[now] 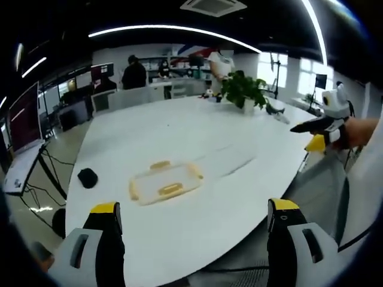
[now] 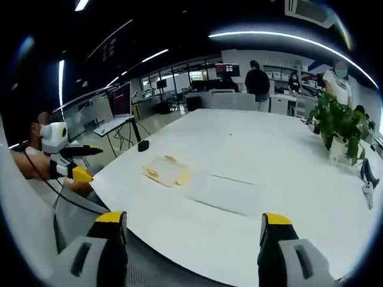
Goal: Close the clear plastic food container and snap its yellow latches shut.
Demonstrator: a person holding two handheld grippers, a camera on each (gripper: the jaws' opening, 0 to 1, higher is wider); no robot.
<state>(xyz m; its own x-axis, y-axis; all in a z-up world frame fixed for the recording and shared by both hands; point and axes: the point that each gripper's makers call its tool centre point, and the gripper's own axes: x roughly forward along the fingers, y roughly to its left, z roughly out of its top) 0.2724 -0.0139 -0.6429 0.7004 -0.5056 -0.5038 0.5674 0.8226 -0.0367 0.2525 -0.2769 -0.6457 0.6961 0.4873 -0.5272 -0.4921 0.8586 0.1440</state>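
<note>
A clear plastic food container (image 1: 164, 182) with yellow latches lies flat on the white table (image 1: 197, 137), left of centre. Whether its lid is seated and its latches are down I cannot tell from this distance. My left gripper (image 1: 194, 209) hovers over the near table edge, jaws wide apart and empty, well short of the container. My right gripper (image 2: 192, 220) is open too, back from the table edge, with the container (image 2: 166, 170) far ahead. Each hand-held gripper shows in the other's view: the right one (image 1: 297, 127), the left one (image 2: 81, 150).
A small black object (image 1: 87, 177) sits on the table left of the container. A potted plant (image 1: 242, 89) stands at the far end, with a dark tool (image 1: 278, 113) beside it. Desks, monitors (image 1: 24, 116) and people are beyond the table.
</note>
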